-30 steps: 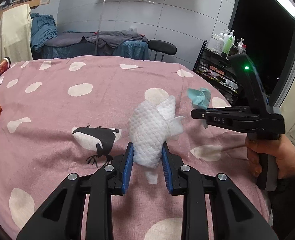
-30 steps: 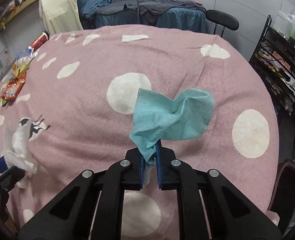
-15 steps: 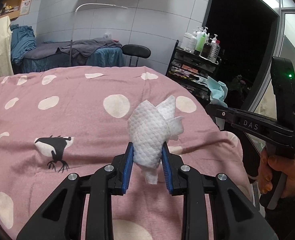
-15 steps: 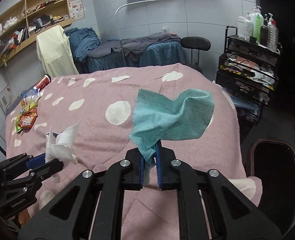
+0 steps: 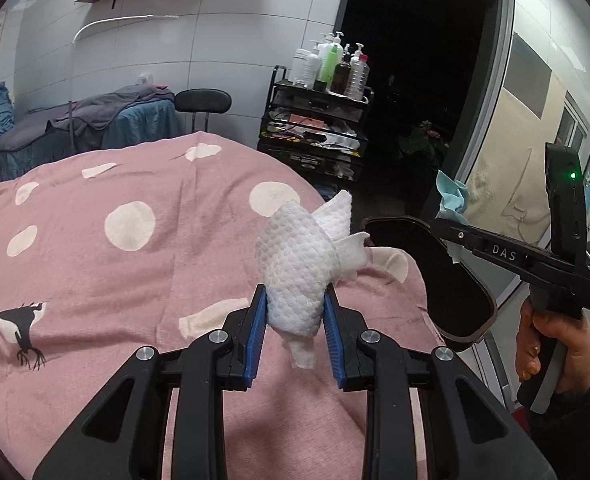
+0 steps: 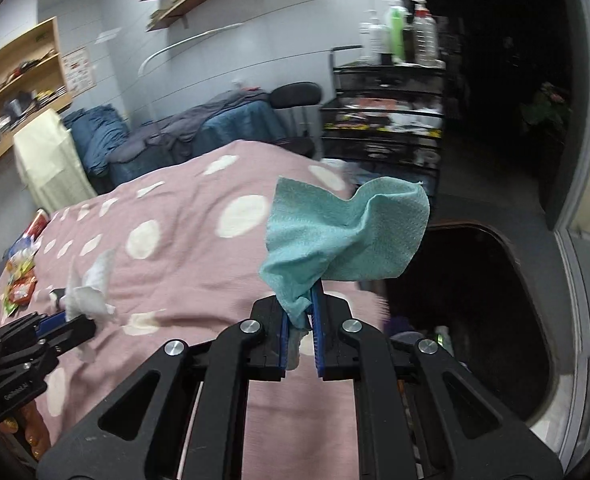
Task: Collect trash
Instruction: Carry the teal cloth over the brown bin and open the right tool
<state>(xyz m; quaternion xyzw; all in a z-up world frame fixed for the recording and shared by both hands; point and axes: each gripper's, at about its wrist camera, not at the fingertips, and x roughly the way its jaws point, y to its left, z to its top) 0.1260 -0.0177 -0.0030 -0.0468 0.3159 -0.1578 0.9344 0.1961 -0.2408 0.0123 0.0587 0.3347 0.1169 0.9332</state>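
My left gripper [image 5: 295,312] is shut on a crumpled white tissue [image 5: 299,264] and holds it above the right end of the pink spotted bed cover [image 5: 135,280]. My right gripper [image 6: 299,320] is shut on a teal cloth wipe [image 6: 347,236] and holds it in the air past the bed's right edge. A dark open bin [image 6: 479,320] stands on the floor beside the bed; it also shows in the left wrist view [image 5: 451,284], under the right gripper [image 5: 443,224]. The left gripper with its tissue shows at the lower left of the right wrist view [image 6: 83,304].
A black rack with bottles [image 5: 319,120] and a black stool [image 5: 203,100] stand beyond the bed. Snack wrappers [image 6: 19,284] lie at the bed's far left. A glass door [image 5: 535,120] is on the right.
Both grippers have swung right with their loads, from over the middle of the bed to its right edge. The bin has come into view under the right gripper.
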